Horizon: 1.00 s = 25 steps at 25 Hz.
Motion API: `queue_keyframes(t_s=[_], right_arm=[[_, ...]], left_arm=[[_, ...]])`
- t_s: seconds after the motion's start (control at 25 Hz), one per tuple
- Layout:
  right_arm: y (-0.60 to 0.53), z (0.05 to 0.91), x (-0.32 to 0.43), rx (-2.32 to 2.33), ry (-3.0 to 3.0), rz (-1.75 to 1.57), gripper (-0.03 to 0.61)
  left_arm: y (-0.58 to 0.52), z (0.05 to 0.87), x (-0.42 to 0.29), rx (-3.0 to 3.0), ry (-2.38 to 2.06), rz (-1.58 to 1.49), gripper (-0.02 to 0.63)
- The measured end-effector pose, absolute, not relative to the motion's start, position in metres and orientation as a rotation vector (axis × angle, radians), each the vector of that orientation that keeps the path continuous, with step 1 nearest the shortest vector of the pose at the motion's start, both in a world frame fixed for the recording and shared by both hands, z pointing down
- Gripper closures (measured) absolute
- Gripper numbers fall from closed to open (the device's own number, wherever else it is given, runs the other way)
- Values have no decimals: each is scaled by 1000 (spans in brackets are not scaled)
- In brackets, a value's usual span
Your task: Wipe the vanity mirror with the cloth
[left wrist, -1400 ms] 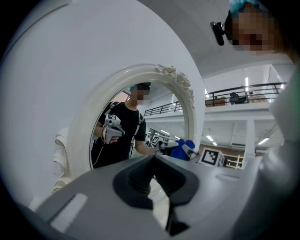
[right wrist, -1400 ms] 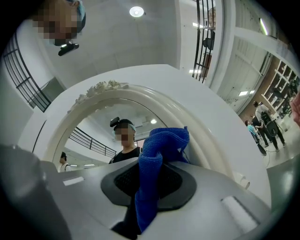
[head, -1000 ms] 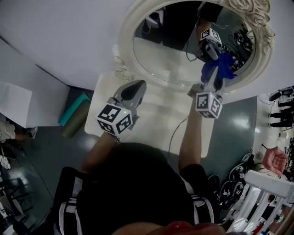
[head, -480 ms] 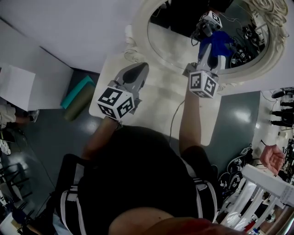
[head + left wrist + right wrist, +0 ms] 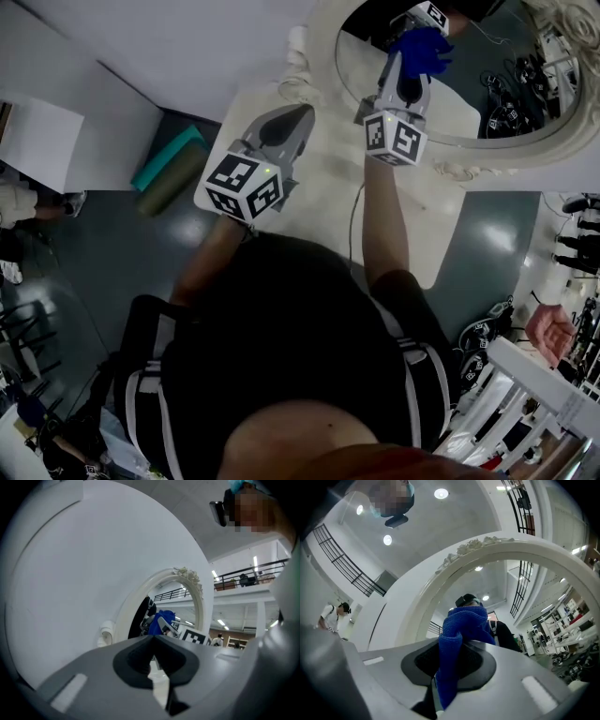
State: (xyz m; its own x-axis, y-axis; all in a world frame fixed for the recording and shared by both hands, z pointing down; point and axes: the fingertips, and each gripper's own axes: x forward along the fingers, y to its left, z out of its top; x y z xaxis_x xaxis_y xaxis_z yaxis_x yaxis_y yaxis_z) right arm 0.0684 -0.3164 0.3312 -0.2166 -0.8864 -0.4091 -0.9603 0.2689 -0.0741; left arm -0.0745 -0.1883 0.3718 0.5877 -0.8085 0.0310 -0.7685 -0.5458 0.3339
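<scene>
An oval vanity mirror point(image 5: 525, 80) in an ornate white frame point(image 5: 441, 155) stands at the back of a small white table point(image 5: 323, 202). My right gripper point(image 5: 412, 52) is shut on a blue cloth point(image 5: 419, 47) and holds it up against the glass near the mirror's left part. In the right gripper view the blue cloth point(image 5: 461, 634) bunches out between the jaws, in front of the mirror frame point(image 5: 454, 564). My left gripper point(image 5: 298, 117) hovers over the table's left side, jaws together and empty. In the left gripper view my left gripper point(image 5: 152, 641) faces the mirror point(image 5: 161, 616) and the blue cloth point(image 5: 159, 623).
A cable point(image 5: 354, 225) trails across the table. A teal block point(image 5: 164, 159) and a dull green roll point(image 5: 173, 192) lie on the dark floor at the left. White walls stand behind the mirror. A white rack point(image 5: 525, 394) and another person's hand point(image 5: 548, 328) are at the right.
My right gripper has carried the blue cloth up and to the left across the mirror glass. The left gripper has kept its place over the table. The head view has shifted.
</scene>
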Motion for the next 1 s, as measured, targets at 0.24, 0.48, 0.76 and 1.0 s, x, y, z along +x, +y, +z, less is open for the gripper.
queue_keyframes(t_s=[0.24,0.48,0.76,1.0], right_arm=[[-326,343,26,-1598,2237,264,512],[-332,352,-1,-1543,2288,266,512],[-335,362,-23,-1481,2339,247,515],[-337,364,-24,-1448,2338,217,515]], left_arm=[[-190,376,-90,2483,-1331,-176,603],[-191,379,-101,2463,-1360,-179,603],[-191,381,-108,2449,-1374,-191,603],[-190,385,-110,2438,-1376,-194,603]])
